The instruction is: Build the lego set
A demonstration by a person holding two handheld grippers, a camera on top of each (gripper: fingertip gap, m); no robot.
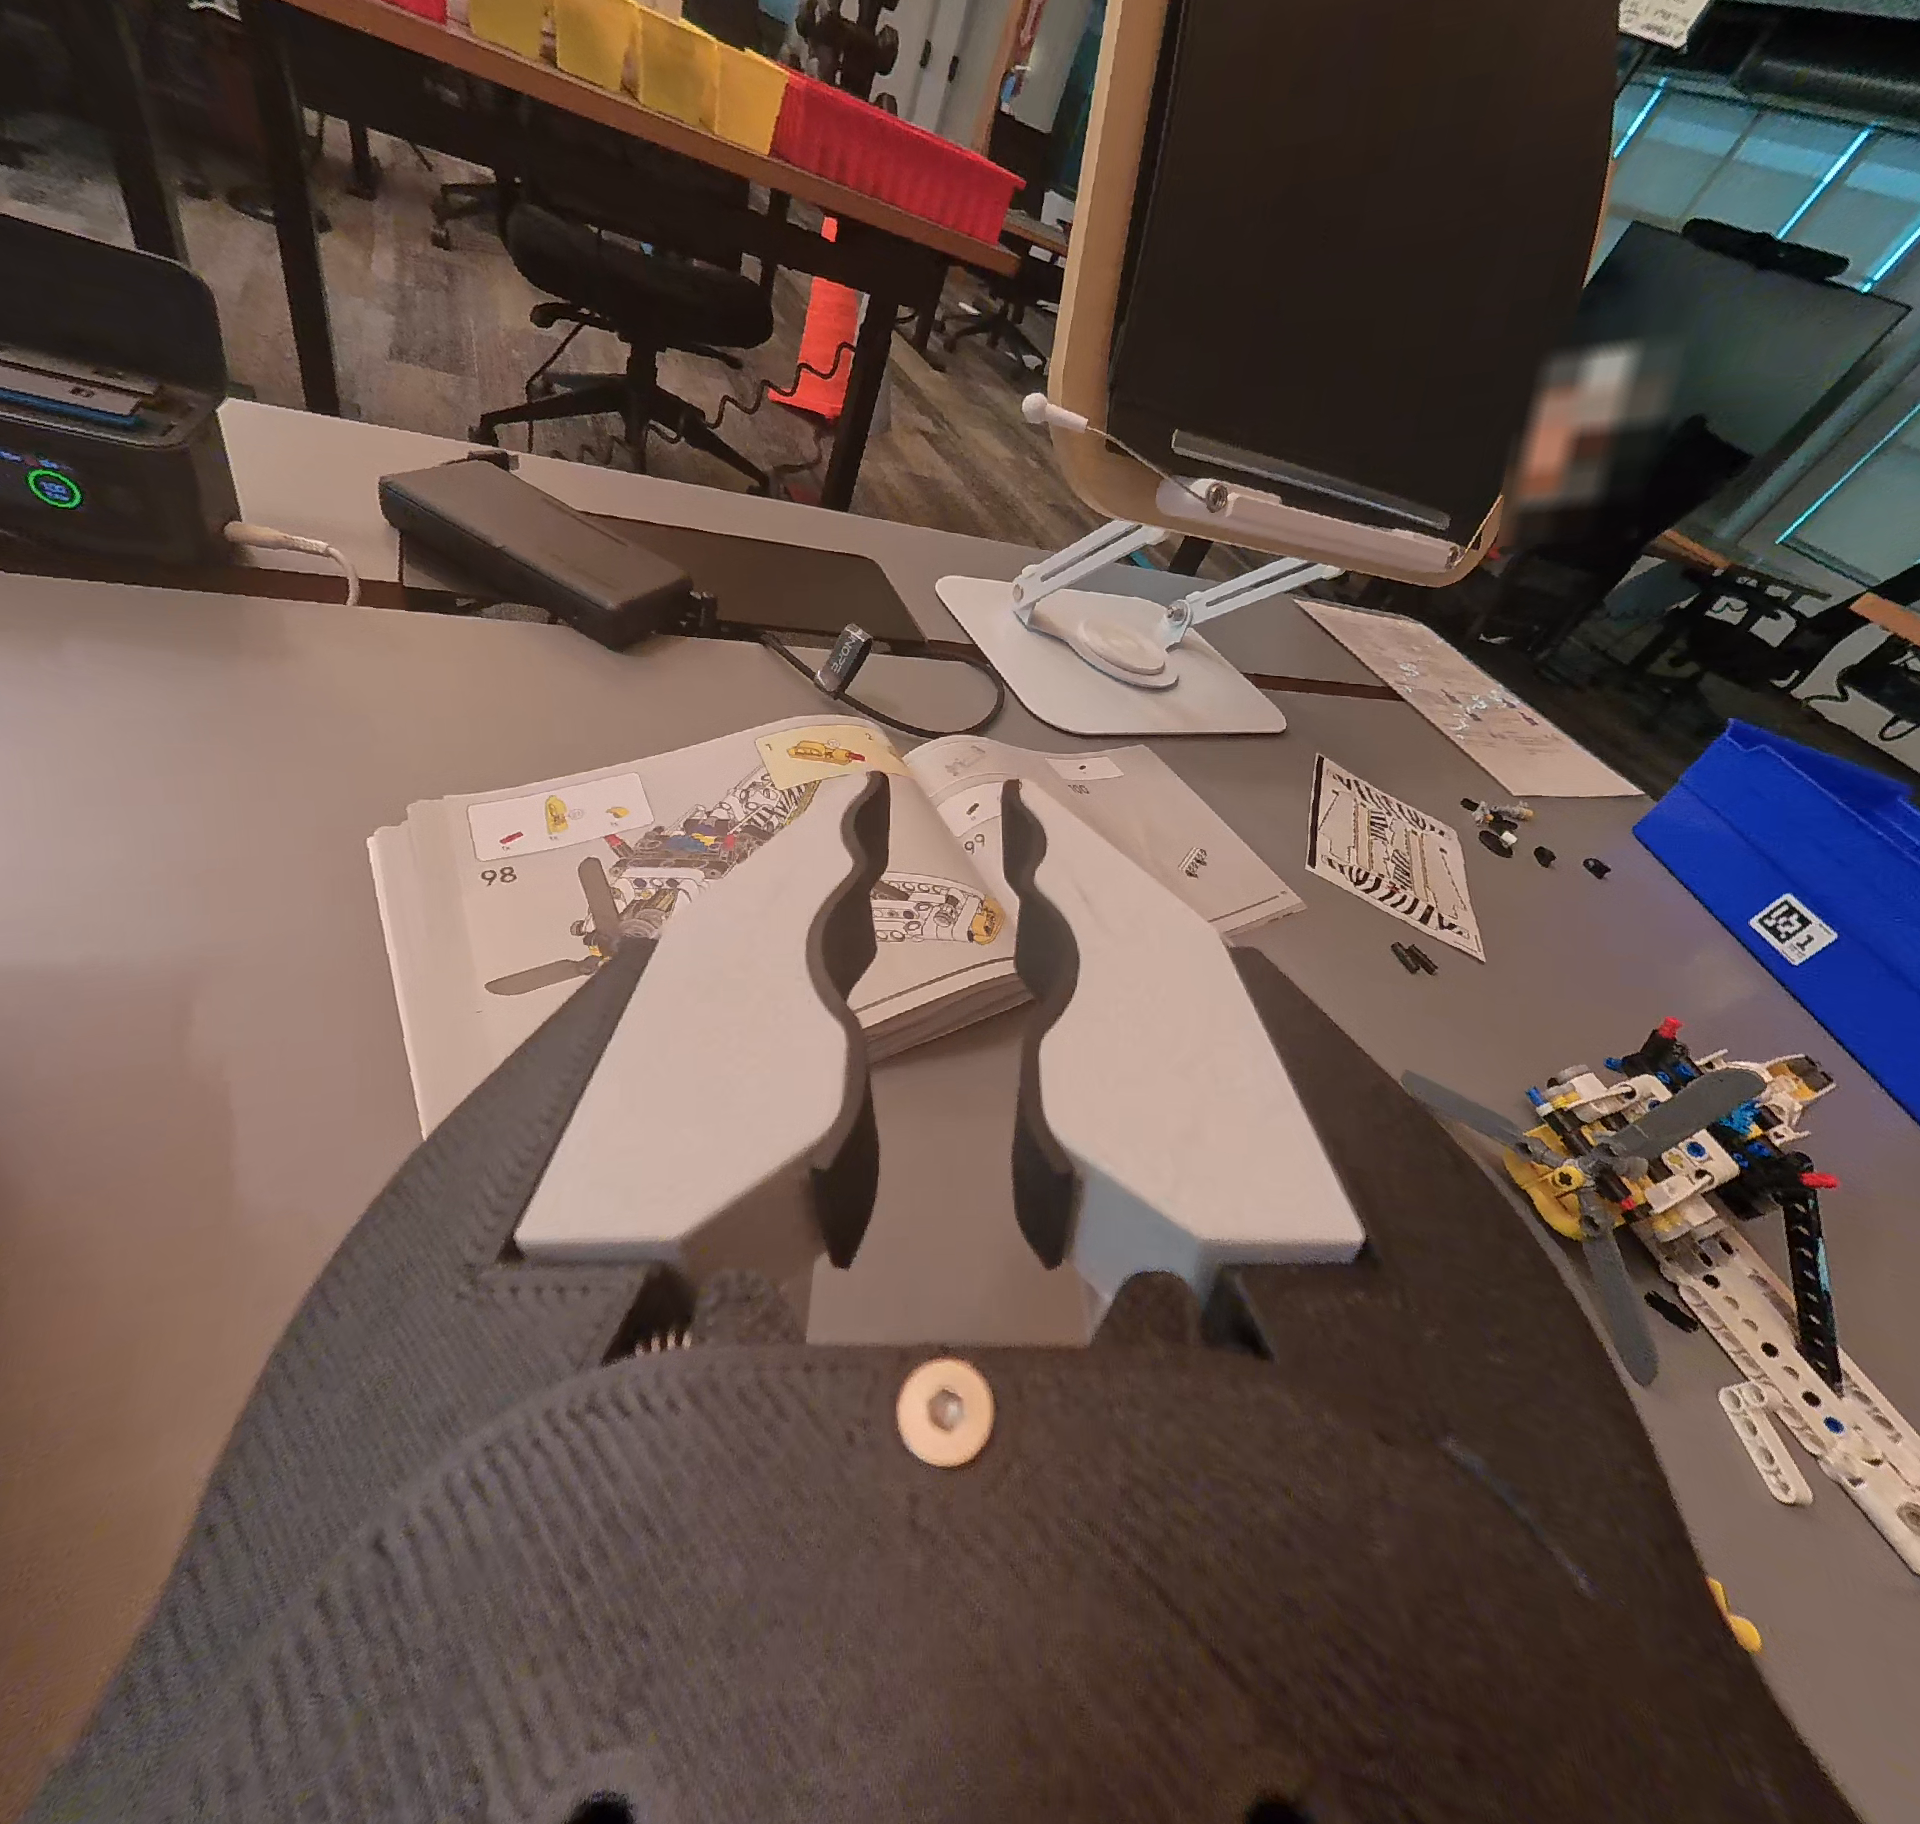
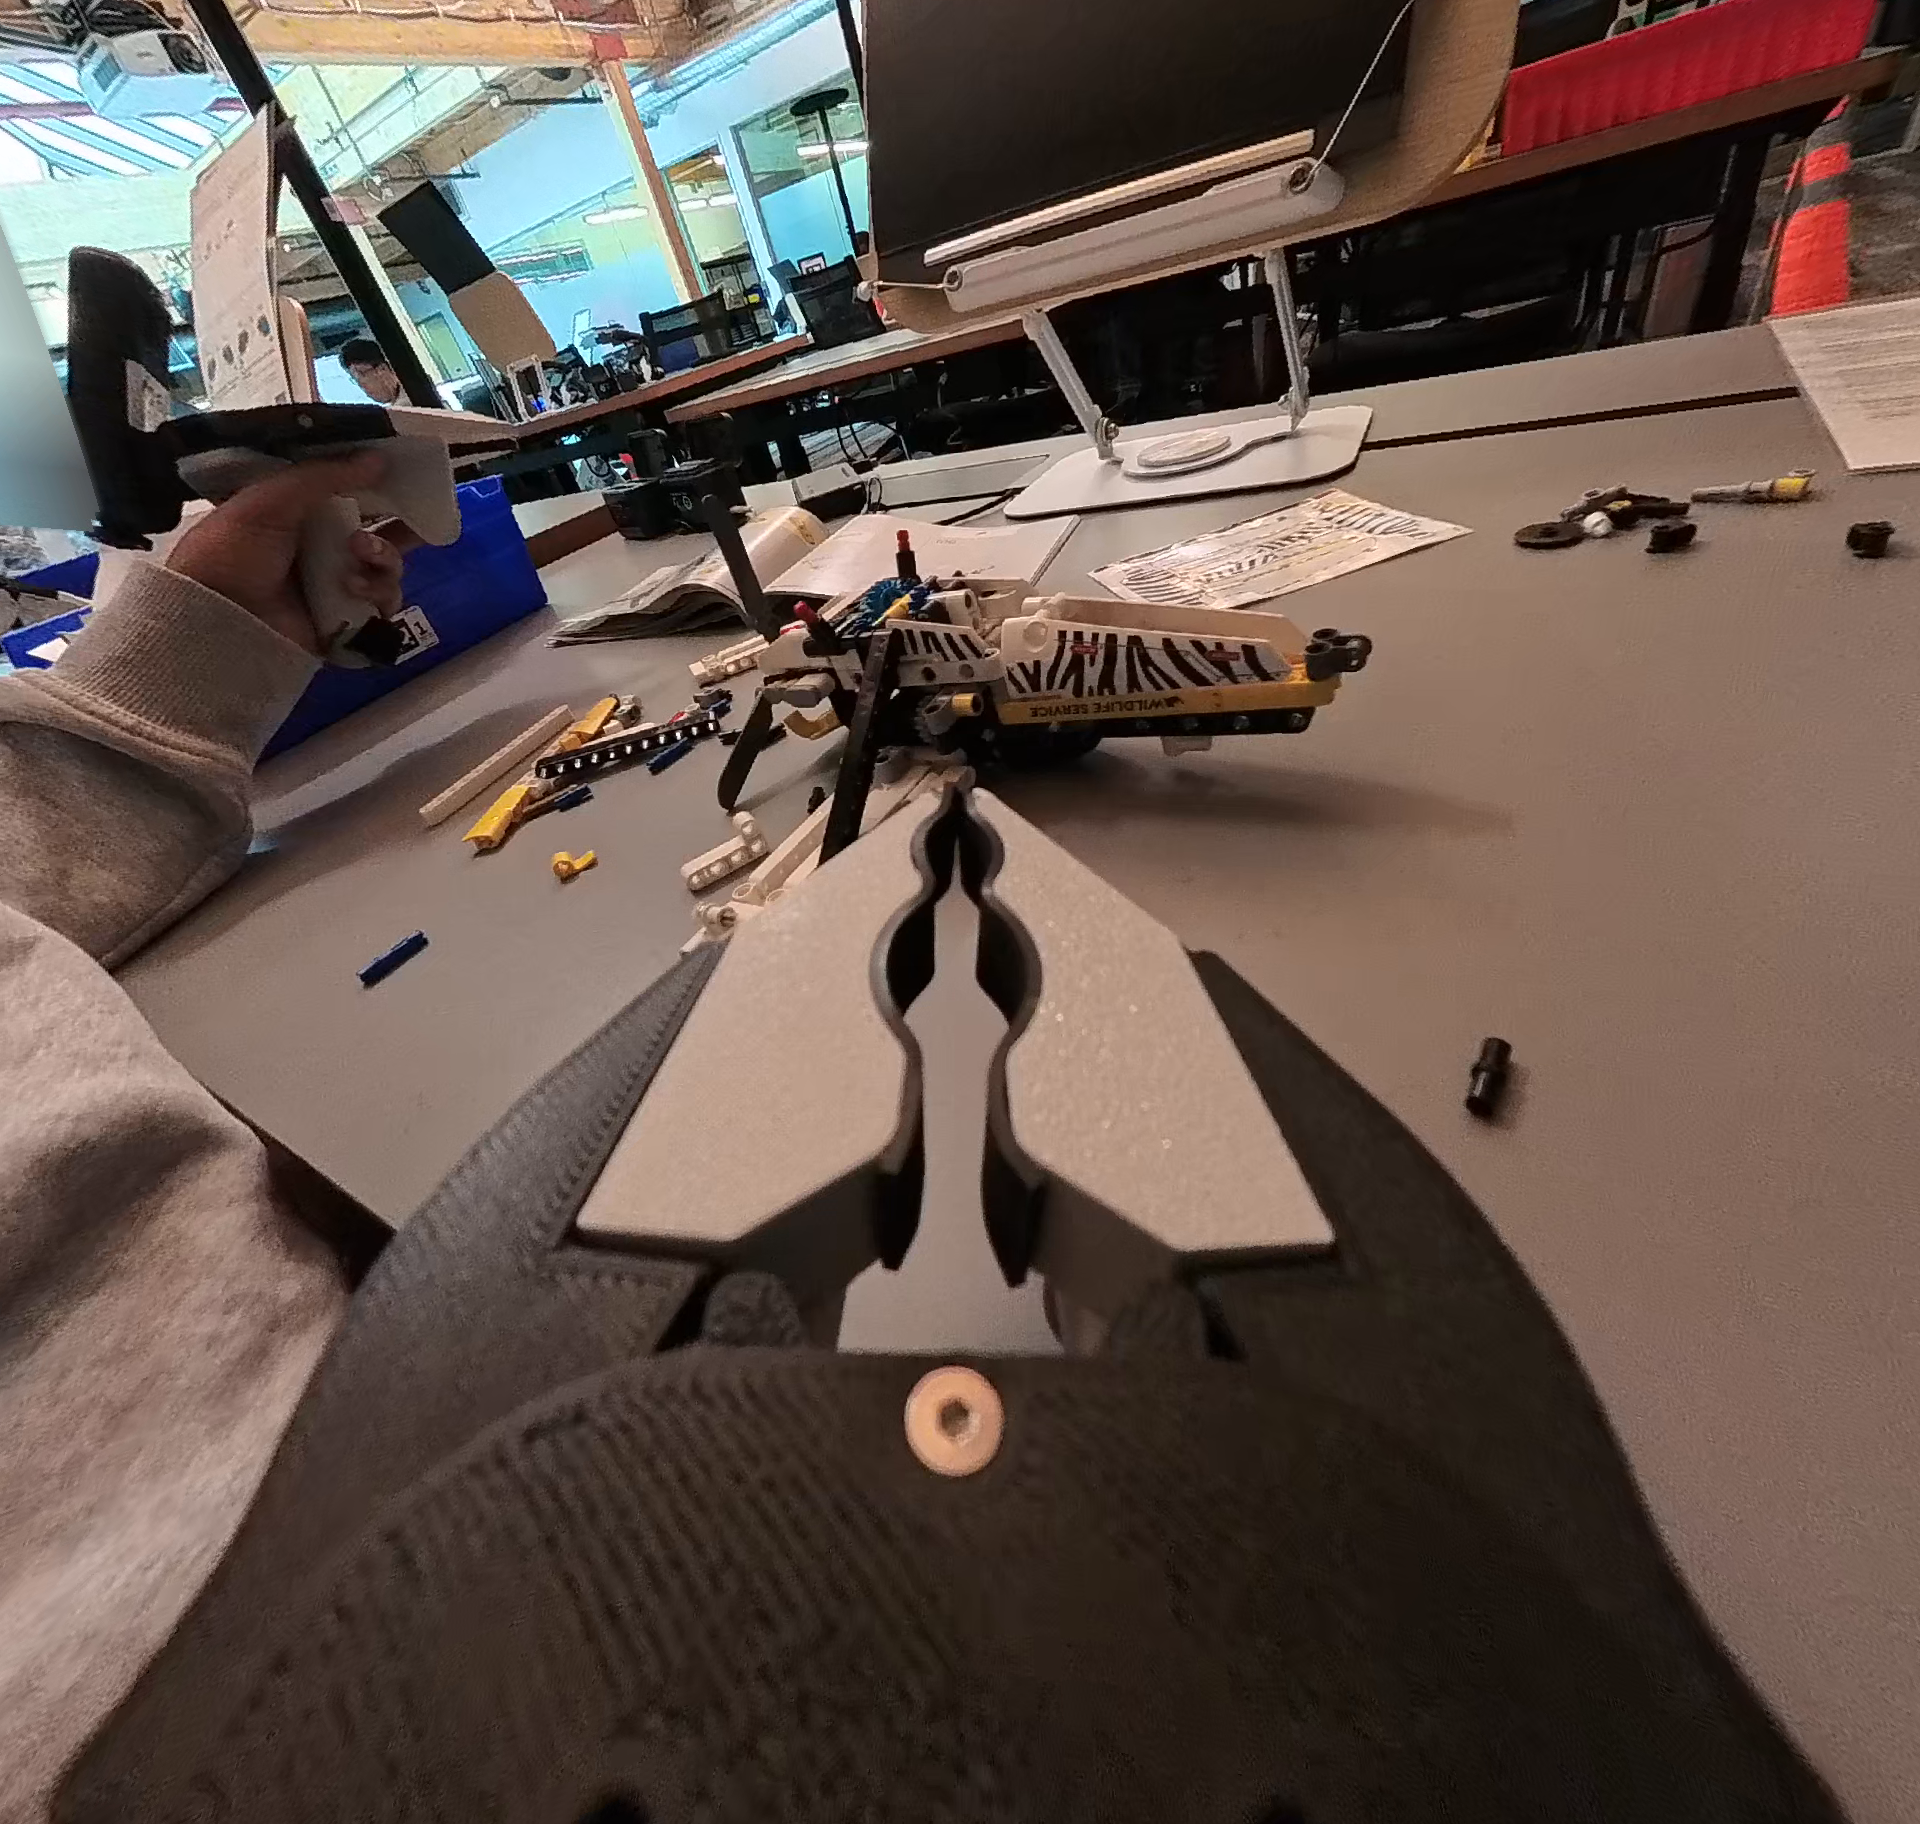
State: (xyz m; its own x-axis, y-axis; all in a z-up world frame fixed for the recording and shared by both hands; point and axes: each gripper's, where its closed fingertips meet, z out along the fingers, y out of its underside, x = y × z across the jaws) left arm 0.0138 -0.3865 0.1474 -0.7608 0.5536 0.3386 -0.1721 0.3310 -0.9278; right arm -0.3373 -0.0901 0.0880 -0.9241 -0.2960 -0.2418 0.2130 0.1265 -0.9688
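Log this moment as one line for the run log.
left gripper: open, empty, over instruction booklet | right gripper: shut, empty, tips at lego model

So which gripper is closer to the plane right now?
The right gripper: its nearly closed tips sit right by the plane. The left gripper hovers open over the instruction booklet.

Evenly lit indoors, soft shadows beside the lego model [image 2: 1049, 673] on the grey table [image 2: 1558, 943]. Bright daylight through far windows. Strong wide-angle bending at edges; near housings blurred.
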